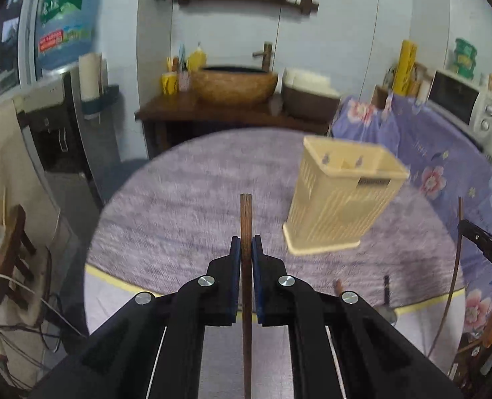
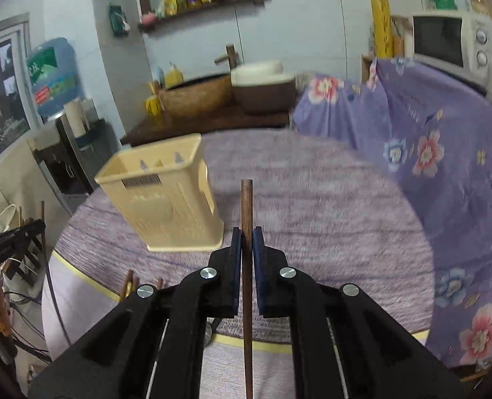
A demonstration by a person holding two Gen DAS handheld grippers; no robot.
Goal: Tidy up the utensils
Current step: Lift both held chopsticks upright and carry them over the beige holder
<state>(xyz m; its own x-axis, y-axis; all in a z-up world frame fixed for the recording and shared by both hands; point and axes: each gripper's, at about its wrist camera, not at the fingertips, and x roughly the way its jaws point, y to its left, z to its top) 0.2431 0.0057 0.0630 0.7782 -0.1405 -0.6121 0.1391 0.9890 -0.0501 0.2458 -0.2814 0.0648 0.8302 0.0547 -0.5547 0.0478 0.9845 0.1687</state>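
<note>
My left gripper [image 1: 246, 244] is shut on a brown wooden chopstick [image 1: 246, 219] that sticks up past the fingertips, held above the round purple table [image 1: 179, 206]. My right gripper [image 2: 246, 236] is shut on a second brown chopstick [image 2: 246, 206] in the same way. A cream slotted utensil holder [image 1: 342, 199] stands upright on the table, ahead and right of the left gripper; in the right wrist view the holder [image 2: 166, 199] is ahead and left. The right gripper shows at the left view's right edge [image 1: 485, 242], the left gripper at the right view's left edge [image 2: 9, 239].
More utensil handles [image 1: 386, 287] lie near the table's front edge, also in the right wrist view [image 2: 129, 282]. A flowered purple cloth [image 2: 428, 153] covers furniture to the right, with a microwave [image 2: 445, 43]. A wooden basin [image 1: 234, 83] sits on a counter behind.
</note>
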